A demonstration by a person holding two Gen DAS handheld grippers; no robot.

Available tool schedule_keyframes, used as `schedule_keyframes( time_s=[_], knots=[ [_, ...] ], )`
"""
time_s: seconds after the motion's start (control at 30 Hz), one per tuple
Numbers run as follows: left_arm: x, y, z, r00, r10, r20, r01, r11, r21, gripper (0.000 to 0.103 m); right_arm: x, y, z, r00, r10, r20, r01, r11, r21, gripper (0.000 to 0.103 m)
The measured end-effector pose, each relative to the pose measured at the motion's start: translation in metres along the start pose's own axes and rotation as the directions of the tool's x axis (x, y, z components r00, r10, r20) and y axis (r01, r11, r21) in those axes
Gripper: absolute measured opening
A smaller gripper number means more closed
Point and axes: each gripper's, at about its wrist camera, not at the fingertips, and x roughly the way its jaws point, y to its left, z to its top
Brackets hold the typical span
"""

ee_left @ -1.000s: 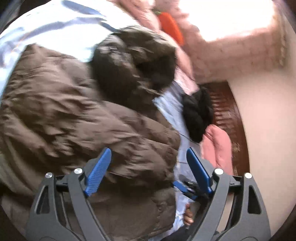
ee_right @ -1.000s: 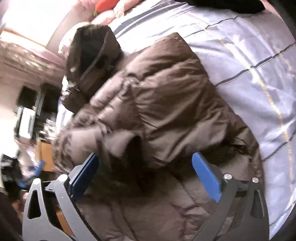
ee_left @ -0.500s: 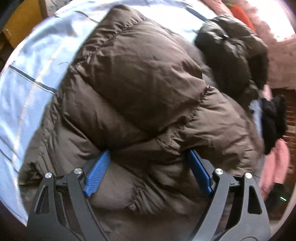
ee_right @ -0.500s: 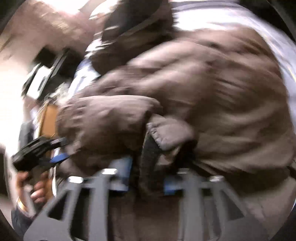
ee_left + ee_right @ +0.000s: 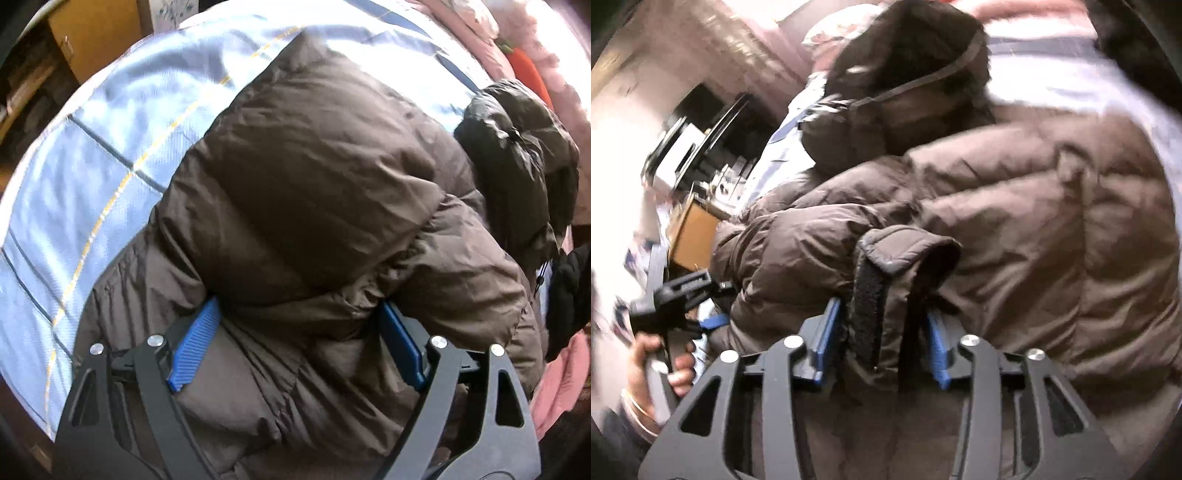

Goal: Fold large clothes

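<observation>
1. Brown puffer jacket (image 5: 317, 206), the task's garment: it fills the centre of the left wrist view, lying on a pale blue checked bed sheet (image 5: 110, 147) that shows in the upper left of the frame. Its lower edge is cut off at the bottom of both views, so its full outline cannot be made out.
2. Hood (image 5: 524, 147): a darker bundle at the right edge of the left wrist view; in the right wrist view it sits upper centre, blurred, with a dark cord across it.
3. Left gripper (image 5: 299, 347): jaws wide, the blue pads (image 5: 194, 350) standing on either side of a thick fold of the jacket at lower centre. Whether the pads press on the cloth cannot be told. Its handle and the hand (image 5: 661, 365) around it also appear at the lower left of the right wrist view.
4. Right gripper (image 5: 882, 339): jaws narrow, having just been opening a little, with the jacket's sleeve cuff (image 5: 901, 254) standing between the blue pads at lower centre. The pads lie against the cuff on both sides. The black inner lining of the cuff faces the camera.
5. Surroundings: pink bedding (image 5: 565, 384) at the right edge of the left wrist view is partly hidden by a black garment (image 5: 569, 295). Furniture in the upper left of the right wrist view is too blurred to identify.
</observation>
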Motion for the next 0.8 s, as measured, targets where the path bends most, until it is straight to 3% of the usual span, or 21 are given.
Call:
schedule_keyframes(
  time_s=[0.03, 0.1, 0.17, 0.3, 0.4, 0.5, 0.53, 0.6, 0.67, 0.77, 0.8],
  knots=[
    [-0.003, -0.004, -0.001, 0.999, 0.029, 0.019, -0.030, 0.999, 0.031, 0.086, -0.002, -0.001, 0.002, 1.000, 0.016, 0.004, -0.016, 1.000, 0.004, 0.043],
    [-0.006, -0.012, -0.003, 0.993, 0.100, 0.058, -0.106, 0.989, 0.107, 0.088, -0.004, 0.004, 0.005, 1.000, 0.020, 0.016, -0.020, 0.999, -0.033, 0.026],
    [-0.001, -0.013, -0.004, 0.991, 0.124, 0.043, -0.128, 0.984, 0.122, 0.088, -0.006, 0.012, 0.009, 0.999, 0.022, 0.026, -0.020, 0.997, -0.070, 0.022],
    [-0.001, -0.001, 0.001, 0.998, 0.068, 0.013, -0.068, 0.997, 0.023, 0.088, -0.008, 0.026, 0.028, 0.997, 0.015, 0.070, -0.008, 0.995, -0.097, 0.020],
    [-0.010, 0.008, 0.006, 0.998, 0.033, 0.053, -0.032, 0.999, -0.014, 0.088, -0.001, 0.037, 0.047, 0.995, -0.037, 0.093, 0.050, 0.988, -0.144, 0.020],
    [-0.014, 0.011, 0.008, 0.996, 0.019, 0.093, -0.017, 1.000, -0.019, 0.089, 0.024, 0.033, 0.063, 0.993, -0.087, 0.074, 0.094, 0.991, -0.096, 0.020],
    [-0.014, 0.010, 0.008, 0.995, 0.020, 0.096, -0.019, 1.000, -0.012, 0.090, 0.035, 0.029, 0.065, 0.992, -0.115, 0.060, 0.120, 0.989, -0.083, 0.023],
    [-0.014, 0.006, 0.008, 0.995, 0.032, 0.096, -0.033, 0.999, 0.011, 0.091, 0.054, 0.019, 0.063, 0.985, -0.173, 0.019, 0.174, 0.983, -0.066, 0.048],
    [-0.013, 0.002, 0.008, 0.994, 0.053, 0.094, -0.056, 0.998, 0.030, 0.091, 0.066, 0.010, 0.057, 0.980, -0.201, -0.012, 0.200, 0.978, -0.055, 0.057],
    [-0.016, -0.003, 0.009, 0.994, 0.053, 0.096, -0.054, 0.998, 0.016, 0.091, 0.047, 0.008, 0.054, 0.971, -0.238, -0.028, 0.236, 0.969, -0.069, 0.084],
    [-0.021, -0.004, 0.009, 0.993, 0.048, 0.105, -0.049, 0.999, 0.010, 0.091, 0.036, 0.007, 0.053, 0.968, -0.248, -0.022, 0.247, 0.967, -0.064, 0.088]
  ],
)
